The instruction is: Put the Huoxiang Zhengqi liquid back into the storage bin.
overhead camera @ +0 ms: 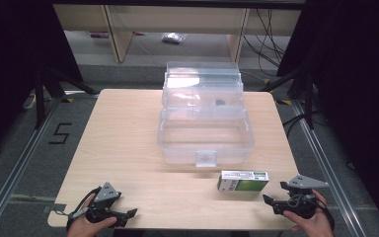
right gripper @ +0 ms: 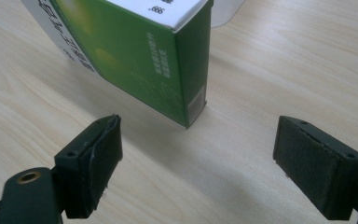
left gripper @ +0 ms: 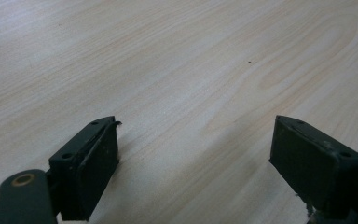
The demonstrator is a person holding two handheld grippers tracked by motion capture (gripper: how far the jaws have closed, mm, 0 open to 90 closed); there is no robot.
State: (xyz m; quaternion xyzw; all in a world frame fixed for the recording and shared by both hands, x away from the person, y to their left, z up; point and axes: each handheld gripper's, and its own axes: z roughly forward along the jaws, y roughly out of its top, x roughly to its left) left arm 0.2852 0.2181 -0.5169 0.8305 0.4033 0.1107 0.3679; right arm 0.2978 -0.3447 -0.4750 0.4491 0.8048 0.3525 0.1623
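Both grippers gape, empty: left gripper (overhead camera: 128, 213) over bare table (overhead camera: 128, 148), right gripper (overhead camera: 270, 200) just beside the carton (overhead camera: 243, 180) lying before the bin (overhead camera: 205, 133). Closing on its corner would likely spin or topple it.

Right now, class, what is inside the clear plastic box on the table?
The clear box stands open and its main tub looks bare. A small dark thing shows through the raised tiers behind; what it is cannot be told. The green carton lies outside, in front.
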